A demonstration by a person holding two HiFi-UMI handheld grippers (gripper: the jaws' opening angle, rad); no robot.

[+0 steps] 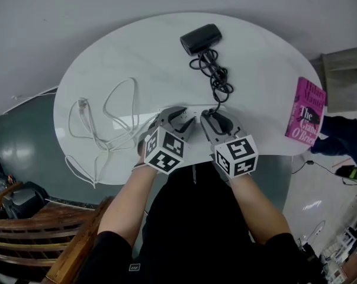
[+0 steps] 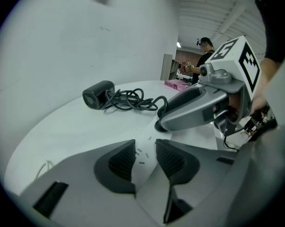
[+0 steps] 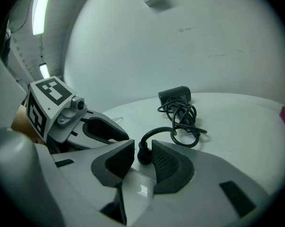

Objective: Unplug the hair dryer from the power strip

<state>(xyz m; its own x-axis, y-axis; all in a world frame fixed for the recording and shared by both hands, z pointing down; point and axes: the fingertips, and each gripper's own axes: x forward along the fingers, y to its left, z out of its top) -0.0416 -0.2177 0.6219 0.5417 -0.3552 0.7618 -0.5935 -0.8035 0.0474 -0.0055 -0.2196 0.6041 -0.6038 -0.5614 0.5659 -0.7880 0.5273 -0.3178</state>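
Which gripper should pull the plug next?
Right. The plug sits between the right tongs; the left tongs are over the strip, away from the plug.

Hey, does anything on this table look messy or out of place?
The pink book sits at the very right edge of the table, possibly overhanging. The black cord of the hair dryer lies in a tangled heap, and a white cable sprawls in loops, spilling off the left edge.
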